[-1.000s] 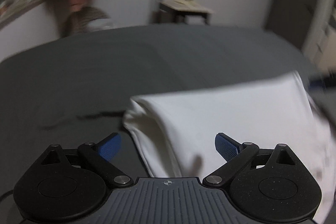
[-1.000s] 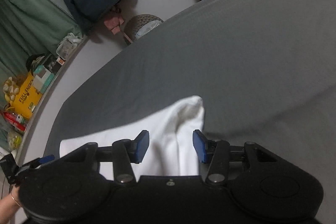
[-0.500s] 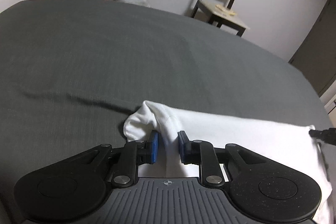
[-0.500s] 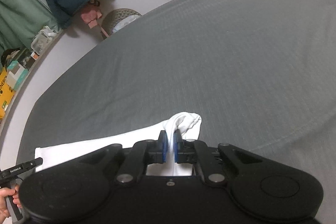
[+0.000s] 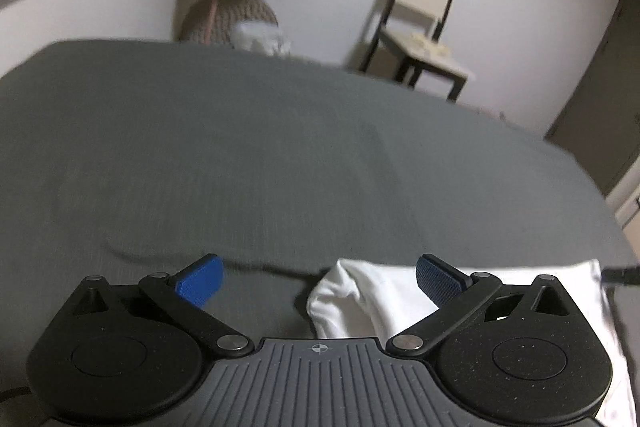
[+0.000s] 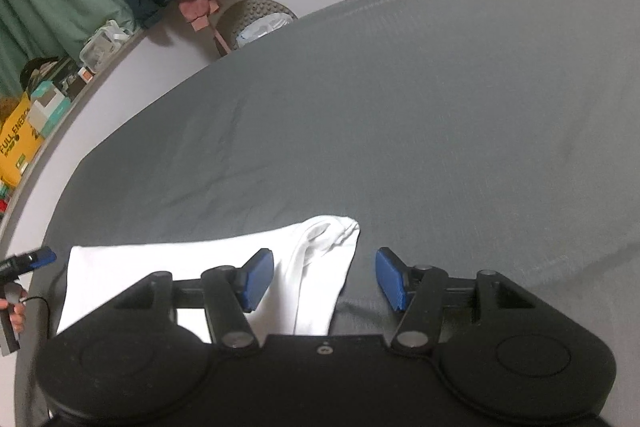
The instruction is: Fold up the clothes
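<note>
Both jaws have sprung wide, left hand-held gripper and right hand-held gripper holding nothing; white garment lies folded on the bed, perhaps needing another fold.

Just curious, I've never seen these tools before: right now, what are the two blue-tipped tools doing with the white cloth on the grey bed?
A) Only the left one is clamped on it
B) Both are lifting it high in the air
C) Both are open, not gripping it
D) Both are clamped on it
C: the left tool and right tool both have their blue pads spread wide, and the white cloth lies flat on the grey bed.
</note>
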